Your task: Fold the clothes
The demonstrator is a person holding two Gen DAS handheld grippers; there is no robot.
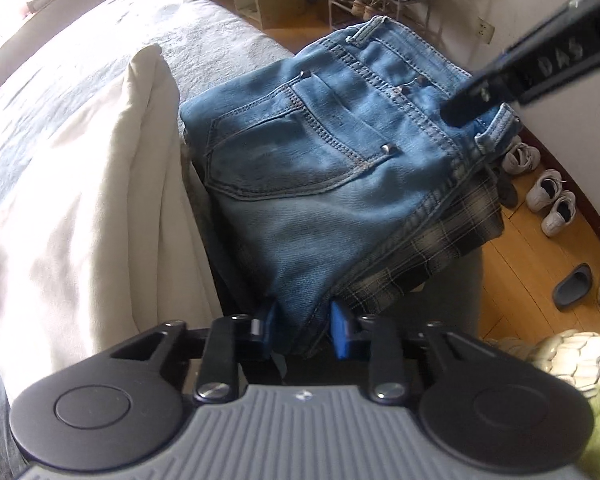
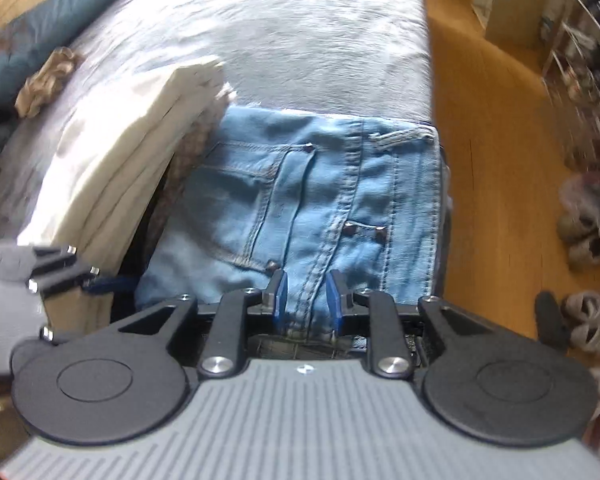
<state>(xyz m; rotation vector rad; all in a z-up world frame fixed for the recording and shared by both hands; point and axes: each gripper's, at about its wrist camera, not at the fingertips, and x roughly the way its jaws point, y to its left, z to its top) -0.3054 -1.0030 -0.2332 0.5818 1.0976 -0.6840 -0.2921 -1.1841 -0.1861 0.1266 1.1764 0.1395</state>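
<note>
Jeans: folded light-blue denim jeans (image 1: 320, 160) on top of a folded dark plaid garment (image 1: 432, 248), ahead of both jaws
Left gripper (image 1: 305, 330): blue pads closed on the jeans' near edge
Right gripper (image 2: 307, 300): jaws narrow astride the seam; grip or release, cannot tell
Done: jeans folded; folded cream cloth stack (image 2: 120, 152) lies left of the jaws
Left: apparently settling the jeans
Hidden: layers beneath; right view blurred
</note>
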